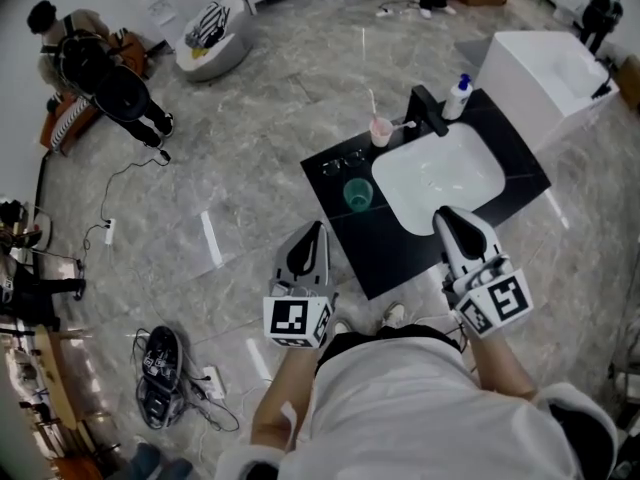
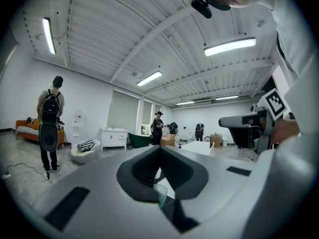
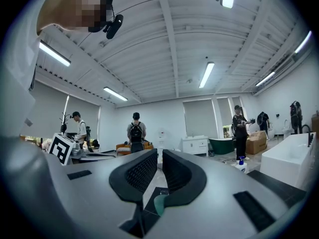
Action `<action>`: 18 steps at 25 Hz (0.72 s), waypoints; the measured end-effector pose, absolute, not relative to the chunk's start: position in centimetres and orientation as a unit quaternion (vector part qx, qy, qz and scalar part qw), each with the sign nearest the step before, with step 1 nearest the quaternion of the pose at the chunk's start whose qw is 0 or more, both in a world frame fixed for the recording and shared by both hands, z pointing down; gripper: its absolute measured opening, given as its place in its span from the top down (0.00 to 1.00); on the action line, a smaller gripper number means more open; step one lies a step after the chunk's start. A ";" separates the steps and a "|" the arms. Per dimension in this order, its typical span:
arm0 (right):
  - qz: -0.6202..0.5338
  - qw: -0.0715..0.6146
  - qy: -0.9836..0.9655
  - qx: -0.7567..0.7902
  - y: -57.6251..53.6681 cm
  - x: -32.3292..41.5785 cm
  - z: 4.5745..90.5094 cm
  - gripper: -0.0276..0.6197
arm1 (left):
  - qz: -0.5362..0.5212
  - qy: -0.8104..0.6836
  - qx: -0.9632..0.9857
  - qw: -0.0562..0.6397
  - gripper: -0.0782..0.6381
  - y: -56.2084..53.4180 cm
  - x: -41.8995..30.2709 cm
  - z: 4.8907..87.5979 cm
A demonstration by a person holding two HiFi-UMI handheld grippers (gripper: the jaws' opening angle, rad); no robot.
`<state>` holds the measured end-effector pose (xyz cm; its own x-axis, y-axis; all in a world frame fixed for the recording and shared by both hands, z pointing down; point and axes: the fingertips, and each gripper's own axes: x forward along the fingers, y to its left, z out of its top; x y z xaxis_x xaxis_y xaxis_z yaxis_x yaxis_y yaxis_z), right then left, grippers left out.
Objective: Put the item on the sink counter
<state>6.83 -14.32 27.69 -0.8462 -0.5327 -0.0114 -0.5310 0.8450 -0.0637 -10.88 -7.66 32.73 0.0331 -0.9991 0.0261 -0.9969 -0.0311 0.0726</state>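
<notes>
A green cup (image 1: 358, 195) stands upright on the black sink counter (image 1: 400, 258), left of the white basin (image 1: 440, 176). My left gripper (image 1: 319, 228) hovers over the floor just off the counter's left edge. It is shut, with nothing between its jaws (image 2: 160, 149). The green cup (image 2: 160, 195) shows below its tips. My right gripper (image 1: 443, 213) hangs over the basin's near rim. Its pads (image 3: 142, 171) stand a narrow slit apart and hold nothing, so the right gripper (image 3: 159, 156) is open. The green cup (image 3: 158, 203) peeks out under it.
At the counter's back stand a pink cup with a toothbrush (image 1: 380, 130), a black faucet (image 1: 425, 111) and a white pump bottle (image 1: 457, 98). A white bathtub (image 1: 555, 73) lies beyond. A person with a backpack (image 1: 105, 78) stands far left. Cables and shoes (image 1: 160, 373) lie on the floor.
</notes>
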 end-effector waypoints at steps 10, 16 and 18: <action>-0.029 0.011 0.960 -0.277 -14.4 7.1 28.2 0.87 | -0.001 -0.695 0.717 0.042 0.89 -2.9 -10.8 32.7; -0.035 0.006 0.960 -0.277 -14.0 7.0 28.7 0.87 | -0.003 -0.699 0.714 0.046 0.89 -1.9 -10.6 33.0; -0.036 0.004 0.960 -0.276 -13.8 6.8 28.9 0.87 | -0.008 -0.699 0.713 0.047 0.89 -1.8 -10.7 33.1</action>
